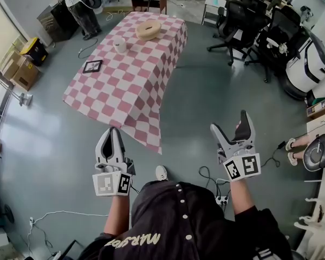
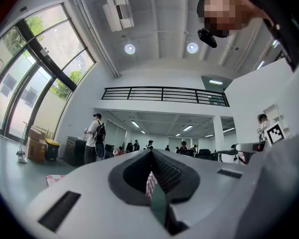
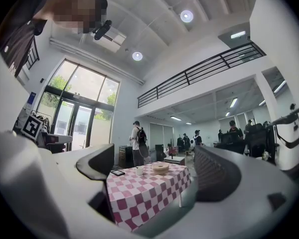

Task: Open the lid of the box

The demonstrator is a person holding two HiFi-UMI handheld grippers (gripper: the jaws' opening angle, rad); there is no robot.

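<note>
On the checkered table sits the round box, left gripper pinched together, right gripper wide.

The counter is covered by a red-and-white checked cloth. On it sits a round tan box, with a white cup near the box and a dark flat frame farther from it.

White cup and black frame on checkered table
</note>
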